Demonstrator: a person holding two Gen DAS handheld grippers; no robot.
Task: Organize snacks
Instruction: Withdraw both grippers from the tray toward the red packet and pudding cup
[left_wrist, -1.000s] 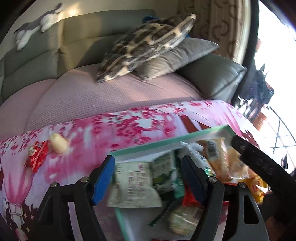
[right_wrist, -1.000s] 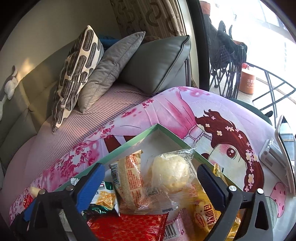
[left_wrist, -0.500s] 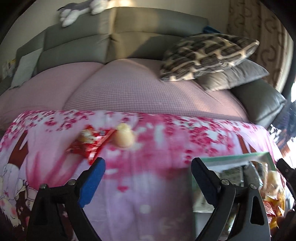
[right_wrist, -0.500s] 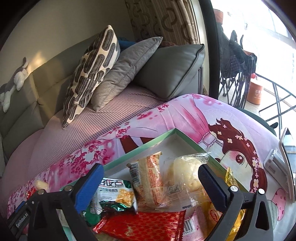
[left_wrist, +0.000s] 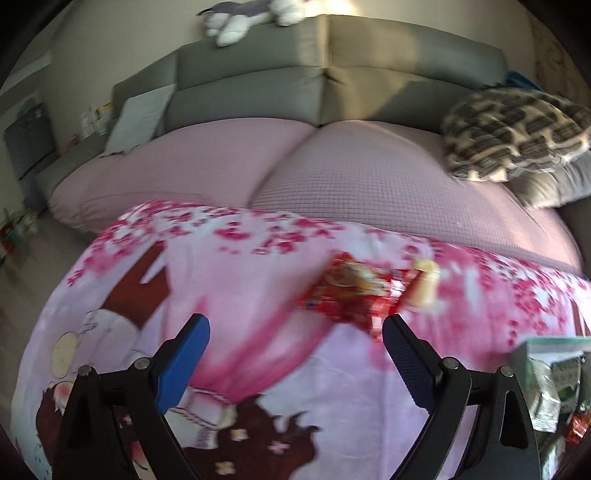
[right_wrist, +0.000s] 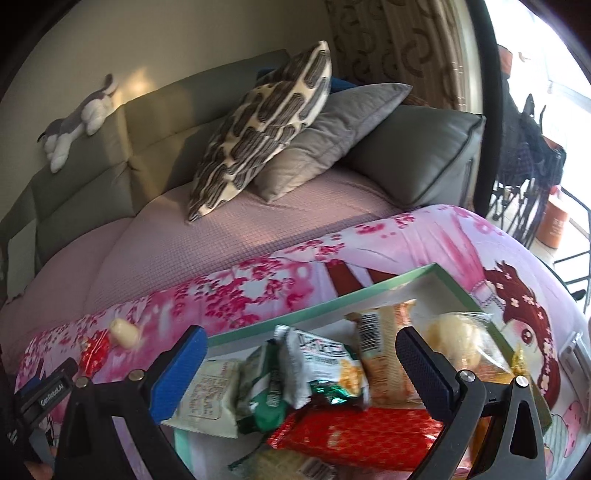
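A green-rimmed box on the pink blanket holds several snack packets, among them a green-and-white bag, a red packet and a wrapped bun. My right gripper is open and empty above the box. A red snack packet and a pale yellow snack lie loose on the blanket. My left gripper is open and empty, just short of the red packet. The box's corner shows at the right edge of the left wrist view. The loose pair also shows in the right wrist view.
A grey sofa with a pink cover stands behind the blanket. Patterned and grey cushions lean at its right end. A plush cat lies on the backrest. A phone stand sits at the blanket's right edge.
My left gripper swung left, away from the box, and now faces the red packet and yellow snack. My right gripper shifted slightly left over the box. Both stayed open.
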